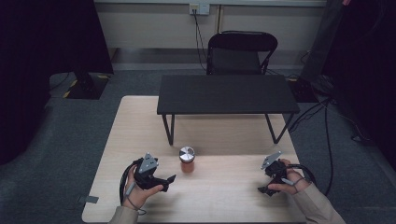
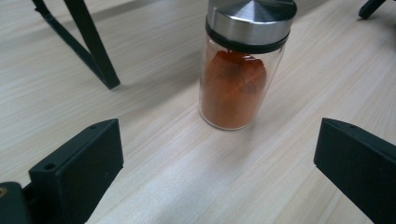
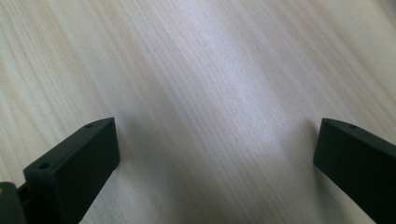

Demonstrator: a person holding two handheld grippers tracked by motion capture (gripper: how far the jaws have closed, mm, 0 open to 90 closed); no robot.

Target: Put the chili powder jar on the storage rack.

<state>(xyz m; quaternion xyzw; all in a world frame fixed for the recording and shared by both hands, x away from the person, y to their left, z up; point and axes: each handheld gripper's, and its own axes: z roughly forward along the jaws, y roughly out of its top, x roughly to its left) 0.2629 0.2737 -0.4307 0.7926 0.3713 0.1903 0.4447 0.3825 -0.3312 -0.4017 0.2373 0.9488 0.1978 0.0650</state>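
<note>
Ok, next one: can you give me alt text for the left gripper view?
A glass spice jar of orange-red powder with a shiny metal lid stands upright on a light wooden table, just ahead of the open left tool. A black metal leg stands to the jar's left.

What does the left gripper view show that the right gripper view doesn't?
Left gripper view: a glass jar of orange-red powder with a shiny metal lid, standing upright on the table just ahead of the open fingers, plus a black leg of the small stand behind it.

Right gripper view: bare wood between its fingers, nothing to grab.

Both share: the pale wooden table and two black fingers spread wide apart.
</note>
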